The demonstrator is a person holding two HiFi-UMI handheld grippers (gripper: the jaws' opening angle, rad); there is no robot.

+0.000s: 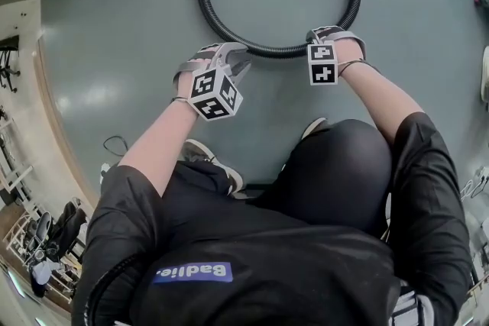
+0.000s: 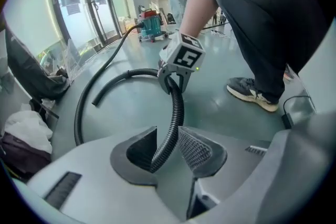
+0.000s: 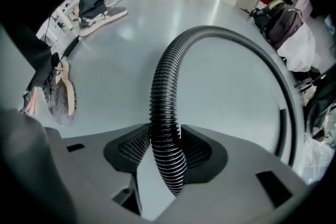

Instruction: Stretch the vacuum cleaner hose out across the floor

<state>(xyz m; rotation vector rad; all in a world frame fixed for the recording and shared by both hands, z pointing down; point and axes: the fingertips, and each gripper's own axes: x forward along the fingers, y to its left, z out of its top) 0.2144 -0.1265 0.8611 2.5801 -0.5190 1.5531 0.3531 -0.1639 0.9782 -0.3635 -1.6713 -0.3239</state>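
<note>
One big ring of black hose (image 1: 263, 51) lies on the floor (image 1: 114, 50) before us. Our left gripper (image 2: 167, 140) has its fingers apart, with the hose between them. Our right gripper (image 3: 166, 141) has its fingers tight on the hose.

Black short-sleeved shirt (image 1: 306, 256) with a blue label (image 1: 192, 272) at 6 o'clock, black trousers (image 1: 344, 164), grey white-soled sneakers (image 1: 210, 156). The grey left gripper (image 1: 228, 57) and right gripper (image 1: 330, 34) carry black-and-white marker cubes (image 1: 215, 92).
</note>
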